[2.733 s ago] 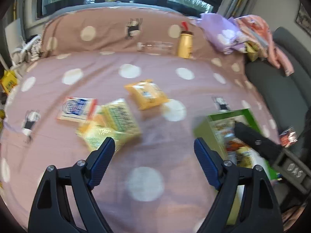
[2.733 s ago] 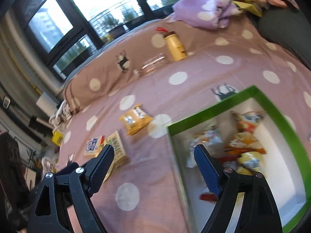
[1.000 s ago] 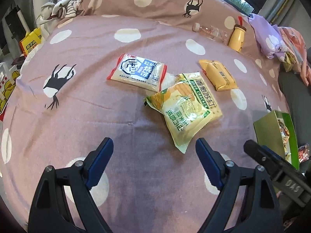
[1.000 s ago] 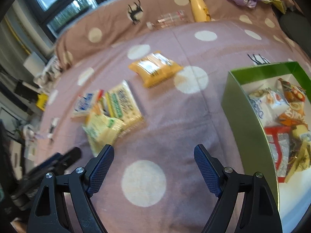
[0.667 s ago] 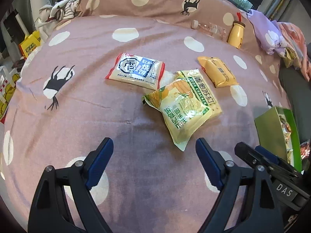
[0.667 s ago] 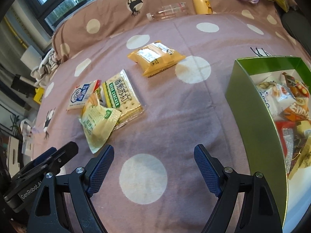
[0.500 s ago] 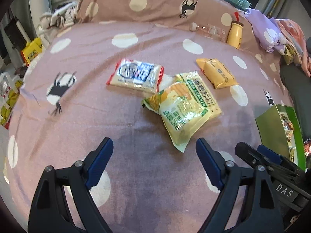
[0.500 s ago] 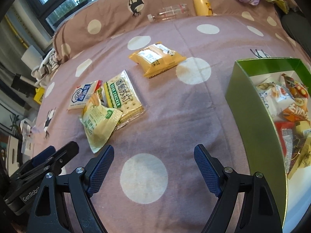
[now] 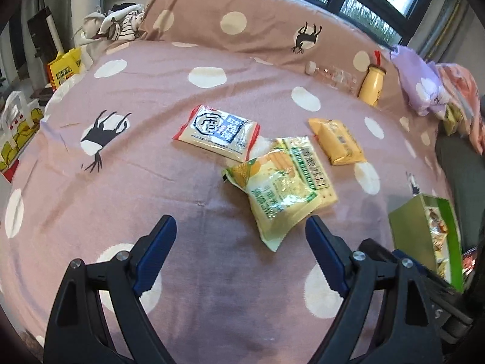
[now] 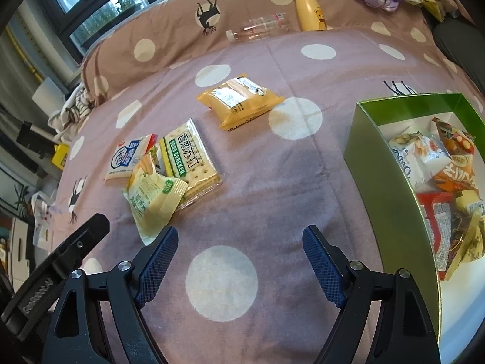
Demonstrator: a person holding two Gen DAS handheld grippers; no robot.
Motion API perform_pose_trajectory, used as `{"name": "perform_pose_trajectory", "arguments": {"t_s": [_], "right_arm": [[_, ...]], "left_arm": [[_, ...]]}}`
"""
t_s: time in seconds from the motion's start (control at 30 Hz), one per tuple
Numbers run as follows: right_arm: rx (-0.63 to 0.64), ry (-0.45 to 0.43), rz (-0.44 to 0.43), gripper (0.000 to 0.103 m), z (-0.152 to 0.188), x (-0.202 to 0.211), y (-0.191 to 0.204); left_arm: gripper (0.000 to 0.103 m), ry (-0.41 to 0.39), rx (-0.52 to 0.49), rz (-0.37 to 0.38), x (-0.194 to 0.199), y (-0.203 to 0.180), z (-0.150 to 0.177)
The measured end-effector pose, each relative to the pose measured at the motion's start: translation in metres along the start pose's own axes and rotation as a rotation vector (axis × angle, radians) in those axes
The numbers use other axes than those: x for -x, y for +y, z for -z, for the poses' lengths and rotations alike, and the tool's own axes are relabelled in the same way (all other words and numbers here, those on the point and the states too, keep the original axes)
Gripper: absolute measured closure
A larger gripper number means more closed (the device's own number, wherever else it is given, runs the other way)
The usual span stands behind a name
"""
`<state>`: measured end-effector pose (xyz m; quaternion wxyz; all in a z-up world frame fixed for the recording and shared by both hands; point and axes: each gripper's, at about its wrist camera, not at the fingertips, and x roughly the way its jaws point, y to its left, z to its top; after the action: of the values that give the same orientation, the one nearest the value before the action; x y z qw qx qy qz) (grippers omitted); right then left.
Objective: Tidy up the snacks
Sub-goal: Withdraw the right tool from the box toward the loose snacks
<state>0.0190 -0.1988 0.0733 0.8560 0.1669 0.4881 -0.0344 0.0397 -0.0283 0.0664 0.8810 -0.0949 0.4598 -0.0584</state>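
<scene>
Four snack packets lie loose mid-bed: a yellow-green corn-snack bag (image 9: 277, 194) overlapping a soda cracker pack (image 10: 189, 157), a red-edged white packet (image 9: 216, 133) beside them, an orange packet (image 10: 239, 100) apart. The green box (image 10: 385, 182) sits rightward, partly filled. Left gripper (image 9: 239, 250) and right gripper (image 10: 239, 256) both gape, empty, over bare polka-dot bedsheet (image 10: 272, 188).

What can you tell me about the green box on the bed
The green box is an open, lidless carton, glossy green outside and white inside, sitting flat on the polka-dot bedspread to the right of the loose snack packets. It already holds several wrapped snacks piled loosely. Neither gripper touches it.
</scene>
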Motion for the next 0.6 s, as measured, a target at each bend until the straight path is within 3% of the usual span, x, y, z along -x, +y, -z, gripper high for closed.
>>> {"name": "perform_pose_trajectory", "arguments": {"t_s": [0.17, 0.3, 0.47, 0.6], "right_arm": [[-0.003, -0.006, -0.001, 0.018, 0.000, 0.002, 0.000], [-0.012, -0.011, -0.011, 0.018, -0.002, 0.004, -0.001], [-0.023, -0.021, -0.028, 0.018, -0.007, 0.008, -0.004], [-0.048, -0.012, -0.086, 0.018, -0.013, 0.010, -0.007]], "left_arm": [[0.016, 0.079, -0.151, -0.063, -0.010, -0.013, 0.000], [0.016, 0.067, -0.219, -0.107, -0.011, -0.016, 0.003], [0.016, 0.041, -0.215, -0.066, -0.005, -0.015, 0.002], [0.016, -0.044, -0.203, 0.018, 0.008, -0.015, 0.002]]}}
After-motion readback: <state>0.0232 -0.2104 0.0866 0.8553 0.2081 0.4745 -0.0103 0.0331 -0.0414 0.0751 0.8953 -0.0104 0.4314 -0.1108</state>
